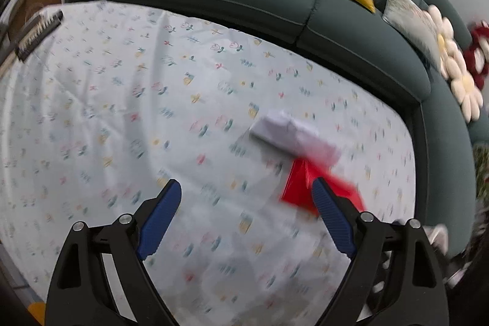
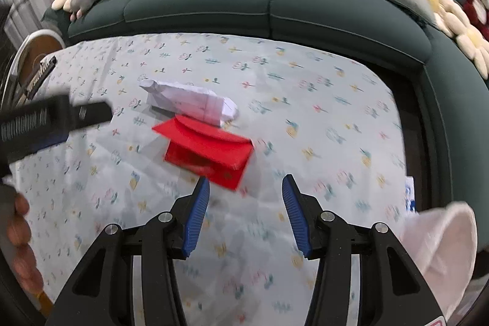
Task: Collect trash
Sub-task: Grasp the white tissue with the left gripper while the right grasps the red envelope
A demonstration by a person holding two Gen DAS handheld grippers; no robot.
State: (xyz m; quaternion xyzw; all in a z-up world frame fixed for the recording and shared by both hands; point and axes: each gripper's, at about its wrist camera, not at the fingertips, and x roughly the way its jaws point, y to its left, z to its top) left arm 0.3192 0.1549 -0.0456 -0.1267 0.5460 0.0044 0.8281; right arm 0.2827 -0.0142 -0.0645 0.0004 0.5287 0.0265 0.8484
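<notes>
A red paper envelope (image 2: 207,152) lies on the flower-print tablecloth (image 2: 305,118), with a crumpled white paper (image 2: 192,103) resting on its far edge. My right gripper (image 2: 245,181) hovers just short of the envelope's near corner, jaws half apart with nothing between them. In the left wrist view the red envelope (image 1: 295,188) and the white paper (image 1: 293,136) appear blurred on the right. My left gripper (image 1: 246,185) is open wide above bare cloth, its right finger (image 1: 324,203) overlapping the envelope in the picture. The left gripper's black body (image 2: 45,118) and a hand (image 2: 18,234) show at the right view's left edge.
A dark green sofa (image 2: 275,5) with yellow and grey cushions curves around the table's far and right sides. A black brush (image 1: 39,29) lies at the cloth's far left corner. Something white and bag-like (image 2: 443,240) sits at the lower right.
</notes>
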